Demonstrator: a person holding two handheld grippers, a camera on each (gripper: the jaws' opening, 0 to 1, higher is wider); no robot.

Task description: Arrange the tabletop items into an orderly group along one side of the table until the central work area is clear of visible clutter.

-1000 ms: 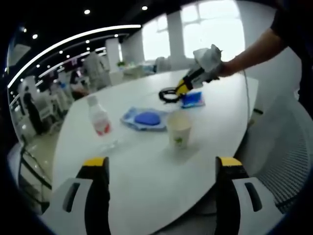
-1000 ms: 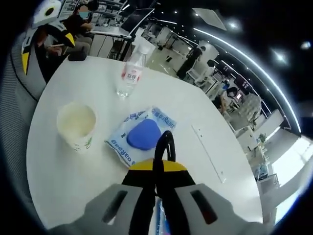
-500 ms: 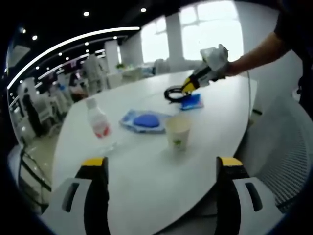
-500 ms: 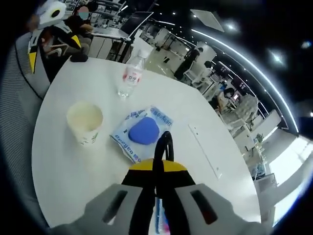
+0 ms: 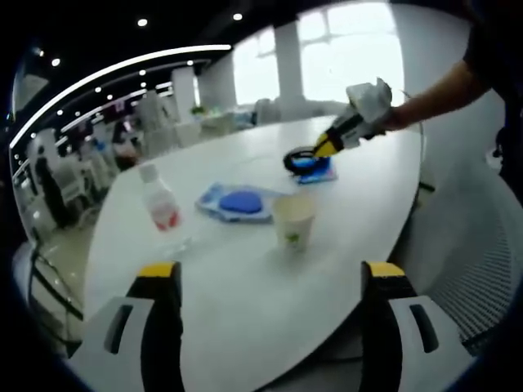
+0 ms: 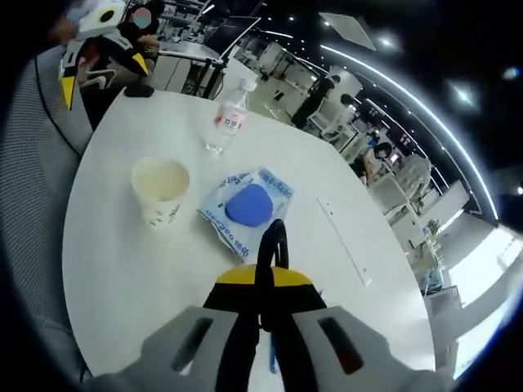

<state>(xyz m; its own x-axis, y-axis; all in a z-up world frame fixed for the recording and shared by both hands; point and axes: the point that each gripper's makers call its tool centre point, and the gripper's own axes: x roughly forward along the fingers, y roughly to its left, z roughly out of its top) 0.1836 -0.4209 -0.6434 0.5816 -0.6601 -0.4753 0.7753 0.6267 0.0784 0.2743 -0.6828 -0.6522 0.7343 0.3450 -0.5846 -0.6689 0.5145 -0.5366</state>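
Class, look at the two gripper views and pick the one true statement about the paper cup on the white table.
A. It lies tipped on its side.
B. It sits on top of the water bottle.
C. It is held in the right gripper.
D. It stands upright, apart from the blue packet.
D: the paper cup stands upright with its mouth open upward, a strip of bare table between it and the blue packet.
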